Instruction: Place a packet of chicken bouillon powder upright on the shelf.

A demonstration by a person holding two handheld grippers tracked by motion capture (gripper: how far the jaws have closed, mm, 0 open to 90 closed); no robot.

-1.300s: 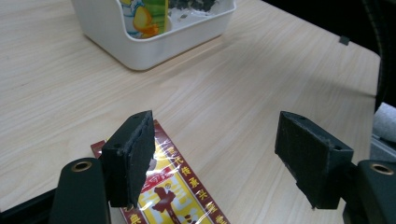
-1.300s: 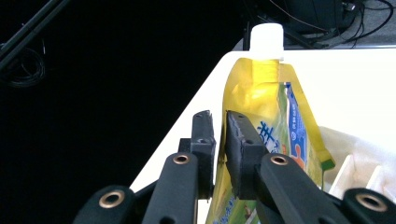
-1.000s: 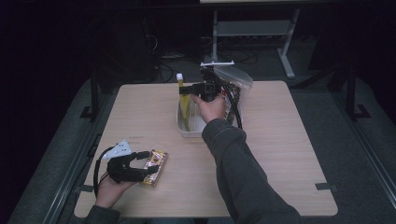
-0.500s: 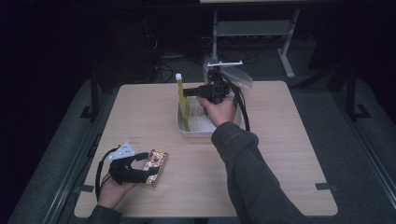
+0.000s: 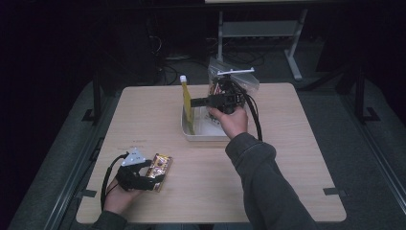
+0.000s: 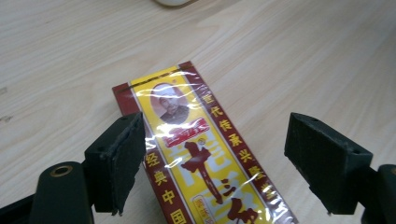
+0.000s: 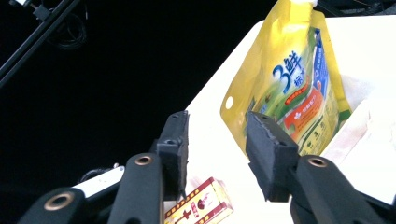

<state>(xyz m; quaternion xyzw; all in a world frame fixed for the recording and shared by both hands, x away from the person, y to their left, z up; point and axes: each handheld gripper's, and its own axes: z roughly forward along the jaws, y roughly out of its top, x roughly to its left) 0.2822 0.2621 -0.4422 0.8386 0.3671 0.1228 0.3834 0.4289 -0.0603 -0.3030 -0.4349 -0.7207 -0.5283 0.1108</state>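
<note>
The high view is dim overall: the room around the pale wooden table (image 5: 287, 158) sinks into near black, and light falls from above onto the tabletop alone, leaving soft, short shadows. The picture is slightly grainy, with little fine detail.

The left gripper view is bright and evenly lit; white streaks of glare run across the glossy film of the red-and-yellow flat packet (image 6: 201, 158), and the near black jaws look soft.

In the right gripper view the yellow stand-up pouch (image 7: 292, 79) is sharp and well lit, the tabletop beside it nearly washes out, and the background is black.
</note>
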